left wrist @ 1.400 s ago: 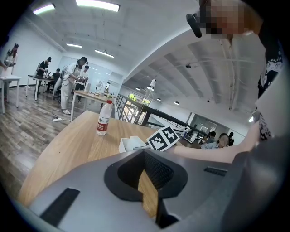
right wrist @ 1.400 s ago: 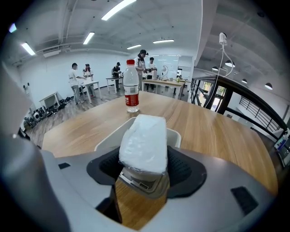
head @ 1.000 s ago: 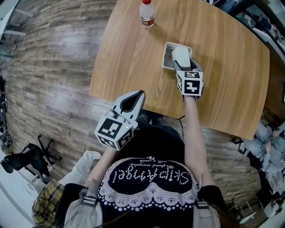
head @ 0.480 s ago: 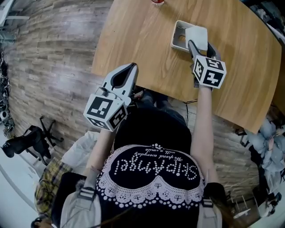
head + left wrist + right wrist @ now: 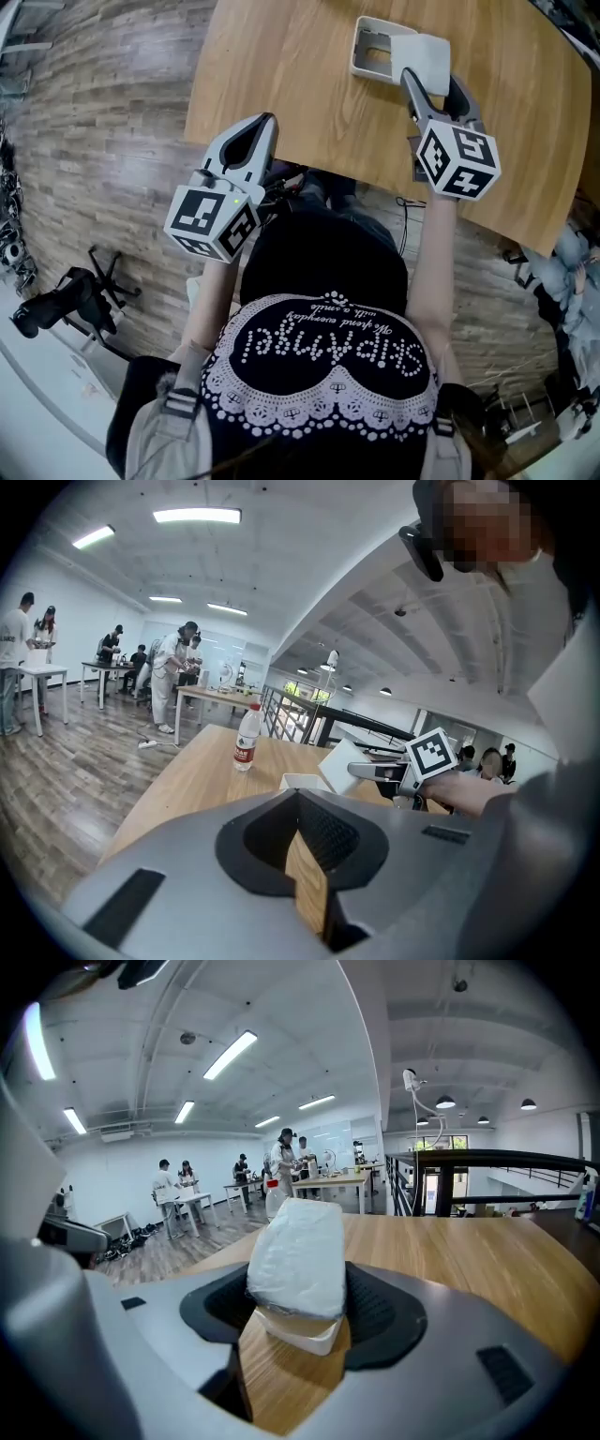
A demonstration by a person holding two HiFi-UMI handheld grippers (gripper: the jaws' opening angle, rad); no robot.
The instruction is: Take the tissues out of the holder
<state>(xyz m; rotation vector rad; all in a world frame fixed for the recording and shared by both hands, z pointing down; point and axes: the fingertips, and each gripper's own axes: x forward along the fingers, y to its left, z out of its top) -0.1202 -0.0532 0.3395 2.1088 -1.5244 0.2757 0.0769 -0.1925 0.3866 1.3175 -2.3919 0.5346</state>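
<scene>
Clamping the tissue pack (image 5: pixel 427 54), the right gripper (image 5: pixel 432 82) hangs just above the holder (image 5: pixel 360 49) on the wooden table (image 5: pixel 281 84). Left gripper (image 5: pixel 263 124), closed and empty, hovers at the near edge.

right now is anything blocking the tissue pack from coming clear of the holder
Nothing visible does. The right gripper is shut on the tissue pack, which stands over the open top of the white holder. Nothing covers the pack, and bare wooden table lies around.
</scene>
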